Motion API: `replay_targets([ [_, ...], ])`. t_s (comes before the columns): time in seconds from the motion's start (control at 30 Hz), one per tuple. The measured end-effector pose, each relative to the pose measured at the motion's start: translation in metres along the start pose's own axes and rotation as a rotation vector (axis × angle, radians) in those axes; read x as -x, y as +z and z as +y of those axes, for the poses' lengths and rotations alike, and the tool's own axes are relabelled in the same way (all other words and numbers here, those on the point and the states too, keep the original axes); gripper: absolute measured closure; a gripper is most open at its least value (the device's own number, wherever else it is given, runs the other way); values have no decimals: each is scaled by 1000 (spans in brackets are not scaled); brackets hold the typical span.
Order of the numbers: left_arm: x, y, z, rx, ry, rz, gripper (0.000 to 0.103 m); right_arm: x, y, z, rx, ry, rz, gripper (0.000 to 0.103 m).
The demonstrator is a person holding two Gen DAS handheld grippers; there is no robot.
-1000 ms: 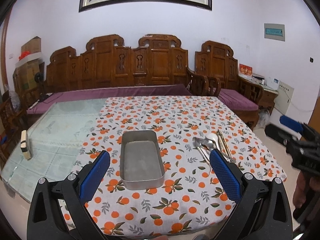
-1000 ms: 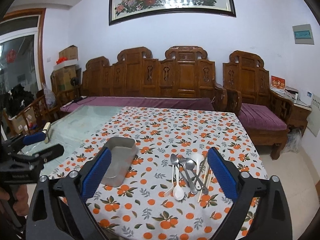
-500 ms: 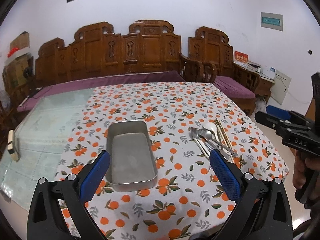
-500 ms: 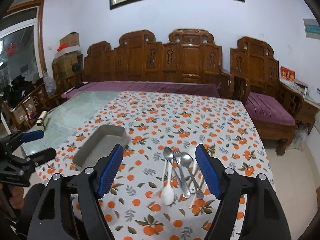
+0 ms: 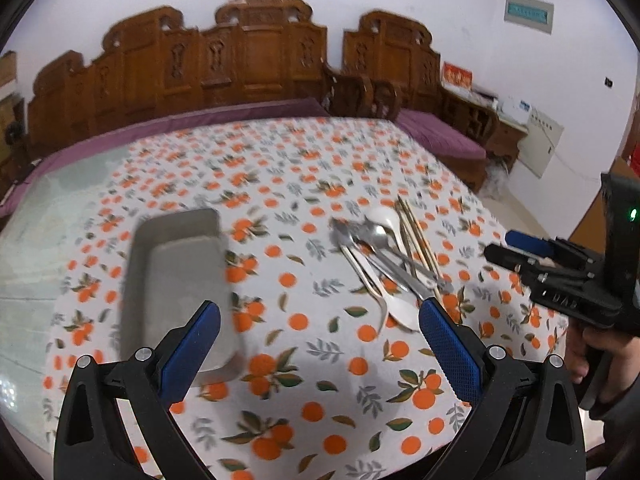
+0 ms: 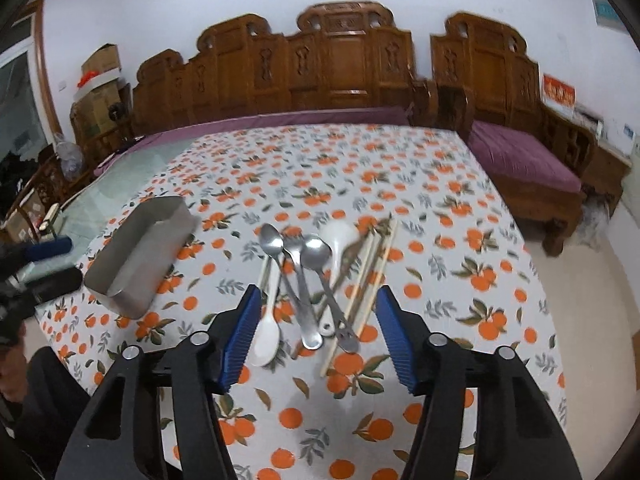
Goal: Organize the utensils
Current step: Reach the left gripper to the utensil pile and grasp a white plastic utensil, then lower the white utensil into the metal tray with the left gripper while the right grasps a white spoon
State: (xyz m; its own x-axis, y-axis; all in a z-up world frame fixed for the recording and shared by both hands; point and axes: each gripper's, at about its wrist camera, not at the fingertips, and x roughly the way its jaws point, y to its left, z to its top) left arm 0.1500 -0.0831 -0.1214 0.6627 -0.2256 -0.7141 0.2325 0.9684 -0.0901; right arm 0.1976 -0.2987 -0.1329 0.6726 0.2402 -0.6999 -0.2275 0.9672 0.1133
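Carved wooden benches (image 6: 344, 60) back an orange-print tablecloth (image 6: 400, 184) where spoons and chopsticks (image 6: 316, 280) lie heaped right of a metal tray (image 6: 140, 252). Above the heap, the right gripper (image 6: 316, 336) is closing on nothing; the left gripper (image 5: 320, 344) hangs wide apart near the tray

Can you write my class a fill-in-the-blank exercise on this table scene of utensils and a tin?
1. The metal tin on the tablecloth holds ____ utensils.
2. The cloth is printed with ____ fruit.
3. Among the utensils, the plastic spoons are ____ in colour.
4. In the right wrist view, the chopsticks lie to the ____ of the metal spoons.

Missing words: no; orange; white; right
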Motion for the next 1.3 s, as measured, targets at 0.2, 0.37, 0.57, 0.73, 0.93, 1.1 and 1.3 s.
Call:
replay_targets([
  [0.2, -44, -9, -28, -73, -30, 69, 15, -14, -7, -8, -15, 2, 42, 43],
  [0.37, -79, -13, -40, -95, -82, 131, 28, -26, -14, -9, -19, 30, 73, 45],
  [0.57, -116, -17, -45, -80, -145, 189, 53, -36, -20, -8, -23, 55, 97, 49],
  [0.73, -133, -19, -45, -63, -188, 203, 84, -39, -23, -3, -10, 76, 104, 49],
  [0.93, -122, -27, -39, -51, -190, 190, 101, -56, -32, 13, 23, 115, 147, 54],
  [1.1, -100, -30, -24, -16, -201, 153, 101, -71, -39, 31, 52, 127, 172, 59],
  [1.3, -73, -30, -9, -9, -214, 112, 101, -83, -41, 53, 127, 141, 160, 59],
])
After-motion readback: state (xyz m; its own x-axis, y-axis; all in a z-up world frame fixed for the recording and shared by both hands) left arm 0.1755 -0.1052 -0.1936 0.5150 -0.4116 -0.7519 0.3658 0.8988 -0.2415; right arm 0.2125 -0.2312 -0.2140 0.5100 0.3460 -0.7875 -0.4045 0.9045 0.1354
